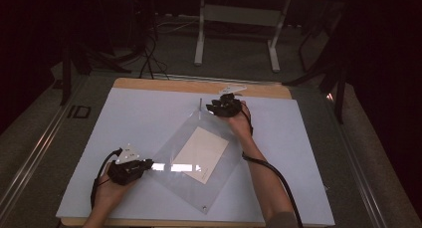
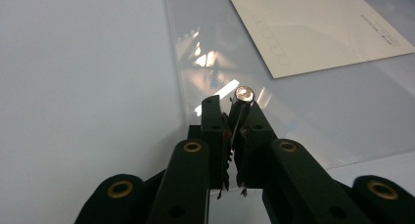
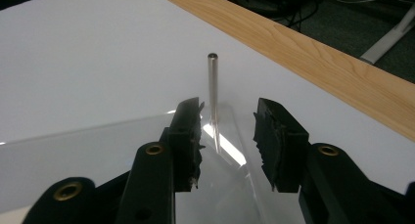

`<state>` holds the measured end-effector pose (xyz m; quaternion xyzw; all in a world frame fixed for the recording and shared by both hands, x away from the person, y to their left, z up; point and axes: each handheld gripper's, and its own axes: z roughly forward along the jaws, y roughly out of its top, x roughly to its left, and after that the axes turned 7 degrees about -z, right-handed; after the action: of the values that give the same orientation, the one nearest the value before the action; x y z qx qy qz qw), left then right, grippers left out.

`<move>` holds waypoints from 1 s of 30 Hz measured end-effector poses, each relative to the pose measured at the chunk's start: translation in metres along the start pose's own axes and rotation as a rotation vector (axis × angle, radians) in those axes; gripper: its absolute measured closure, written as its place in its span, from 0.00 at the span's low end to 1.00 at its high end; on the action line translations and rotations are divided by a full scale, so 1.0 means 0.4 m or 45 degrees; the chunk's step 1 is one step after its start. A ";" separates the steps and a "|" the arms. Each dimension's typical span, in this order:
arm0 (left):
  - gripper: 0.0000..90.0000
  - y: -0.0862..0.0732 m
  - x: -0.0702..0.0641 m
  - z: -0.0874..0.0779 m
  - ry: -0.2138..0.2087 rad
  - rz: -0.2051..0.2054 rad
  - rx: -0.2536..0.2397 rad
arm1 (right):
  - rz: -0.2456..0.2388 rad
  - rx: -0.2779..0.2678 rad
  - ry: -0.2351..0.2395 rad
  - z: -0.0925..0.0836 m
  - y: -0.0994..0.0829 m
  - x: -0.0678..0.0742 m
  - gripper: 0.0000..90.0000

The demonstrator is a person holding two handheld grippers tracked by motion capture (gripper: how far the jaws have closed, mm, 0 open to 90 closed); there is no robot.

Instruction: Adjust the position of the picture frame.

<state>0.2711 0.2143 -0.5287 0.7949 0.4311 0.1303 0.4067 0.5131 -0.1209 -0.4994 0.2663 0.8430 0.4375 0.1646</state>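
- The left gripper (image 1: 149,164) is seen at the near left of the table (image 1: 124,118), its jaws clamped on a small metal stud (image 2: 244,94) at the near corner of a clear plastic sleeve (image 1: 174,138).
- The sleeve lies flat and diagonal on the white table top; a cream sheet of paper (image 1: 201,153) is held inside it.
- Faint printed boxes and a line of small writing are seen on the paper (image 2: 313,23) in the left gripper view; they are too small to be read.
- The right gripper (image 1: 215,107) is at the sleeve's far corner, its jaws half apart on either side of an upright metal pin (image 3: 212,84), without touching it.
- Beyond, the table's wooden edge (image 1: 164,85) is seen.
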 end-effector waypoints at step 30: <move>0.90 0.004 -0.004 0.017 0.021 -0.028 -0.011 | 0.051 0.095 -0.046 0.166 0.034 0.023 0.93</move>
<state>0.2747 0.2088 -0.5314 0.7871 0.4427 0.1343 0.4080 0.5435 -0.0659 -0.5260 0.2968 0.8501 0.4041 0.1610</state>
